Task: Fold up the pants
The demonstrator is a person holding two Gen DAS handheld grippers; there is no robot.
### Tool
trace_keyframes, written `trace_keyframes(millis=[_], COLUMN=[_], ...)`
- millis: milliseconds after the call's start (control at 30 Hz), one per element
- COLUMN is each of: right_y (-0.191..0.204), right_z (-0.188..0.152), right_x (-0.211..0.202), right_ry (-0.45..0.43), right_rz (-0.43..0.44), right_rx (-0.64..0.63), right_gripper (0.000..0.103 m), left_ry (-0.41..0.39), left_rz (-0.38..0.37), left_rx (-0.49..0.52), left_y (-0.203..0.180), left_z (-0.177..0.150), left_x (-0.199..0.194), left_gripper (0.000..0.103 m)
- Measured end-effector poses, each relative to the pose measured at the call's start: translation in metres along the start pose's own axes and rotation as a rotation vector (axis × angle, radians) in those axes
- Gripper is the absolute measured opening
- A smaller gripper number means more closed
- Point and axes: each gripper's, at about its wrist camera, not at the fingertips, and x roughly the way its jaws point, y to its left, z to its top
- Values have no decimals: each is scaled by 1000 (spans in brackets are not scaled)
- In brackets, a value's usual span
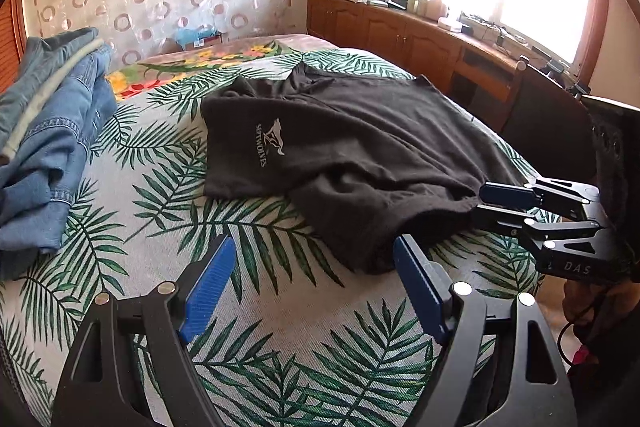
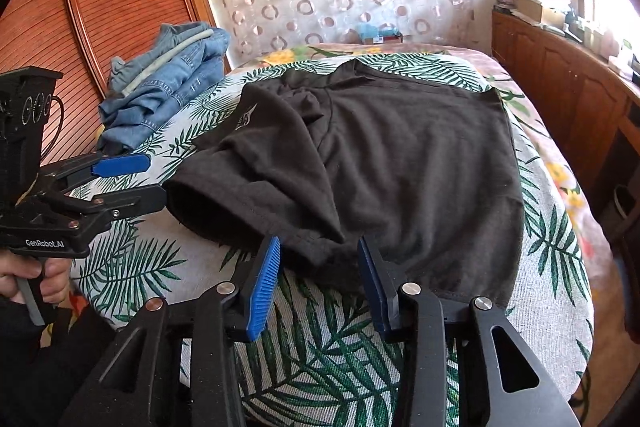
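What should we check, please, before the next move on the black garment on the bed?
1. Left tool open and empty: ok.
2. Right tool lined up with the near edge of the black garment, fabric at its tips: ok.
3. Right tool clamped on fabric: not ok, the pads stand apart.
4. Garment lying flat: not ok, one side is bunched and folded over.
5. Denim pile apart from the garment: ok.
6. How many layers the right tool would take: cannot tell.
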Motion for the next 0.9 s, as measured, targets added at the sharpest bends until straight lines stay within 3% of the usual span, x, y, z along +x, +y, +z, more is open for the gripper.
trace_keyframes(millis=[167,233,333,633,900], right_y=[5,10,11,-3,-20], right_z=[1,1,2,6,-8], right_x=[5,9,9,-22,-59], right_ry=[13,13,19,-55,-100], right_rz=[-5,-13,-1,-1,-58], right_rx=[-11,-16,-29,-12,15], right_gripper=[40,24,10,8,8], left_ry=[11,15,13,-22,-46], left_rz=[-2,-1,-2,-15,-32], left_rx=[6,8,10,14,25], left_y=[-2,-4,-6,-8,-15], left_z=[-1,-2,-2,2,9], left_x=[5,6,5,-6,-11], left_gripper=[82,82,82,82,82])
